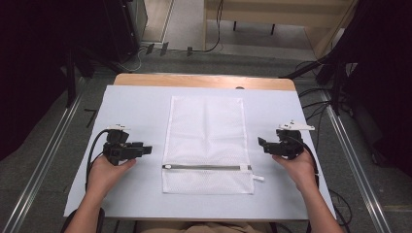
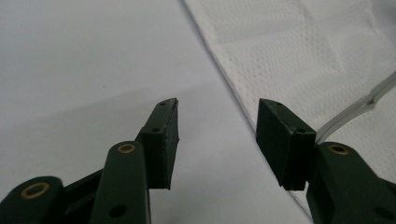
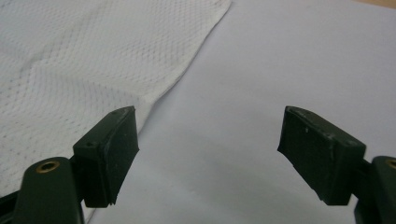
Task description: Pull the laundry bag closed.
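Nearest the desk's (image 1: 87,194) front edge, the person's two hands rest on its pale cover, one toward the left edge and one toward the right. Each holds a claw turned inward at the white mesh laundry bag (image 1: 206,121) lying between them. That mirrored placing reads as a ready stance: either side can close in on the bag without crossing the other.

The left claw (image 1: 145,149) has its jaws apart with nothing between them; in the left gripper view it (image 2: 217,140) sits just beside the bag's left side, the mesh (image 2: 299,51) and a stretch of grey zipper tape (image 2: 359,109) close ahead. The right claw (image 1: 262,144) also stands wide apart and holds nothing; in the right gripper view it (image 3: 208,156) looks along the bag's right side (image 3: 93,56), near it but not touching.

The bag lies flat and smoothed at the desk's middle. Its long axis runs from front edge to back edge. The grey zipper (image 1: 206,167) crosses its short width near the front end, with the white pull tab (image 1: 258,178) at the right, so the opening end points toward the person, probably to keep the zipper within easy reach.
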